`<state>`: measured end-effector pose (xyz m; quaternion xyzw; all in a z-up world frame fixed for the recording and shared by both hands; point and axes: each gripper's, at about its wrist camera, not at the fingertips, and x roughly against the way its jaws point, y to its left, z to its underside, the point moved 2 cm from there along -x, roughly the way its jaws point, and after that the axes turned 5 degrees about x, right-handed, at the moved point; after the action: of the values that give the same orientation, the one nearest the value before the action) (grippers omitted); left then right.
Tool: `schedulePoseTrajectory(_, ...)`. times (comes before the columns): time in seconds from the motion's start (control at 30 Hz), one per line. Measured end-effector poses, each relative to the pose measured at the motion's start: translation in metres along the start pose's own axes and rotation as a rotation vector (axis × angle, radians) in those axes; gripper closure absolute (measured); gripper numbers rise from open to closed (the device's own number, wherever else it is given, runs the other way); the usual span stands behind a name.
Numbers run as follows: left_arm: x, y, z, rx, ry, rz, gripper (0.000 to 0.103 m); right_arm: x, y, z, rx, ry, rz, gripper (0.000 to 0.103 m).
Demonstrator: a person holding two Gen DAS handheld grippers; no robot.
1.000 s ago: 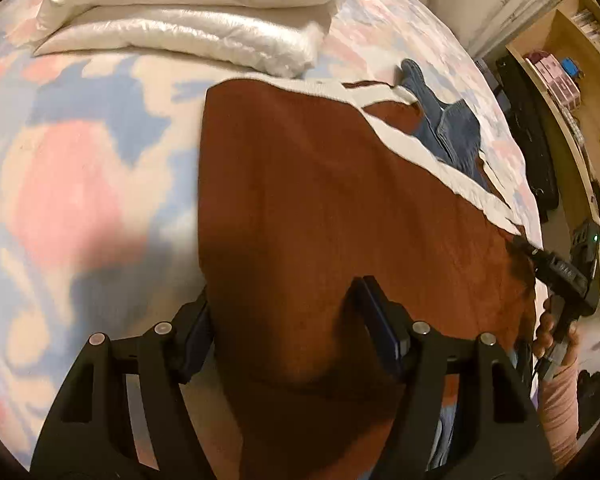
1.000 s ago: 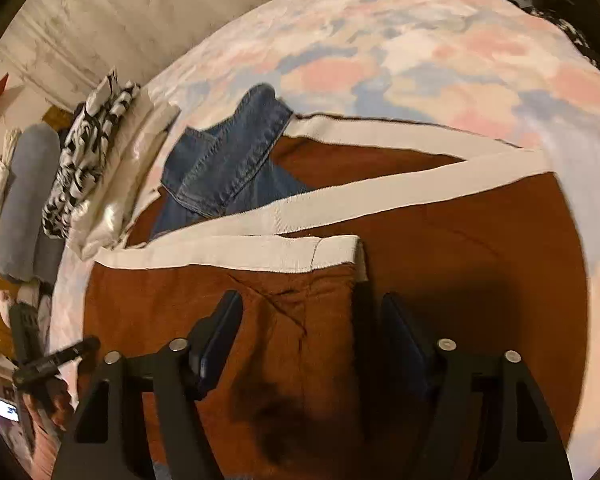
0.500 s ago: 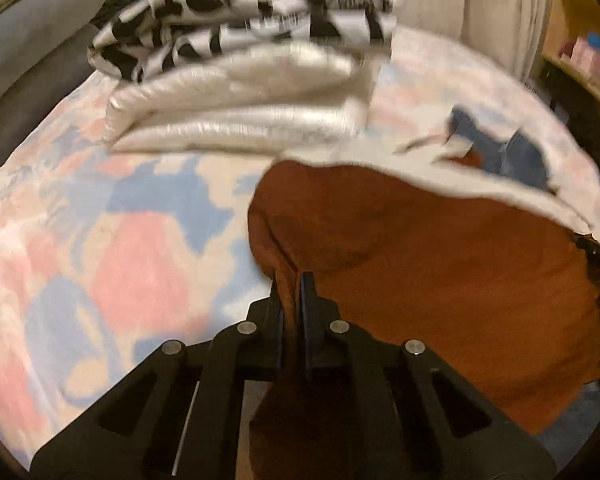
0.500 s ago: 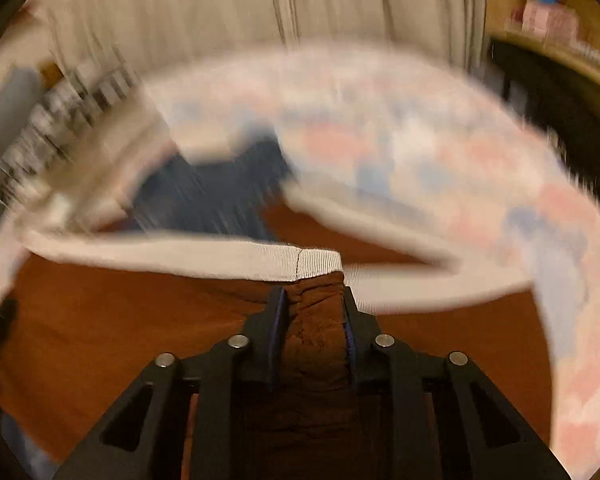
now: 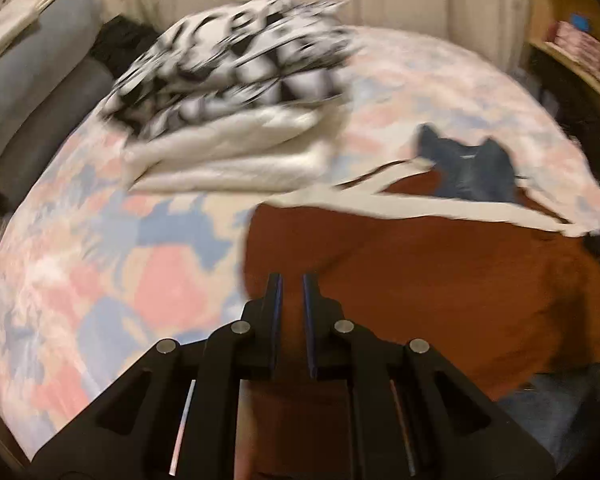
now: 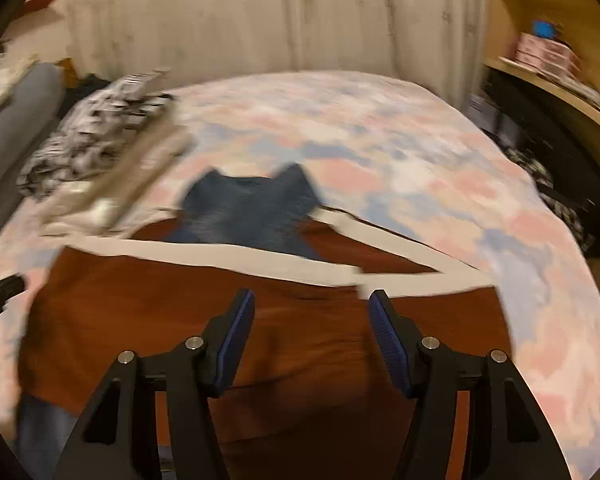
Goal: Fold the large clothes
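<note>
A brown garment (image 5: 440, 272) with a white band (image 5: 400, 202) lies spread on the pastel bedspread (image 5: 140, 280), over blue jeans (image 5: 468, 168). My left gripper (image 5: 291, 280) pinches the garment's near left edge in a narrow gap, and its jaws are just starting to open. In the right wrist view the same brown garment (image 6: 160, 312) and white band (image 6: 228, 258) lie under my right gripper (image 6: 311, 296). Its jaws are opening wide, and the cloth sits below them, not pinched. The jeans (image 6: 252, 208) stick out beyond the band. Both views are motion-blurred.
A folded stack, a black-and-white patterned piece (image 5: 236, 80) on white quilted fabric (image 5: 240, 160), rests at the bed's far left. Grey bolsters (image 5: 32, 80) lie beyond it. A wooden shelf (image 5: 572, 48) stands at the right, and a pale curtain (image 6: 260, 20) hangs behind.
Both grippers shut on the brown garment's near edge and rose, tilting toward the wall. The right gripper has since opened and let the cloth drop; the left still pinches it.
</note>
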<state>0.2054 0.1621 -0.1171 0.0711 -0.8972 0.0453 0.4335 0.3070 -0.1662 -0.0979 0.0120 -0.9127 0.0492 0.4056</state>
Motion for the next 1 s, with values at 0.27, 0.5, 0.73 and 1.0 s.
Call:
schedulePoseTrajectory(0.27, -0.048, -0.059, 0.053, -0.073, 0.23, 0.017, 0.095, -0.04, 0.093, 0.027, 0.094, 0.208, -0.242, 0.056)
schedulePoseTrajectory(0.5, -0.043, -0.012, 0.073, -0.02, 0.176, -0.007, 0.099, -0.046, 0.013, 0.057, 0.022, 0.22, 0.036, 0.065)
schedulePoseTrajectory(0.73, -0.031, -0.004, 0.079, 0.011, 0.179, -0.026, 0.101, -0.032, -0.001, 0.063, -0.016, 0.239, -0.013, 0.071)
schedulePoseTrajectory(1.0, 0.001, -0.001, 0.083, 0.029, 0.175, -0.016, 0.101, 0.017, 0.018, 0.056, -0.029, 0.198, -0.082, 0.063)
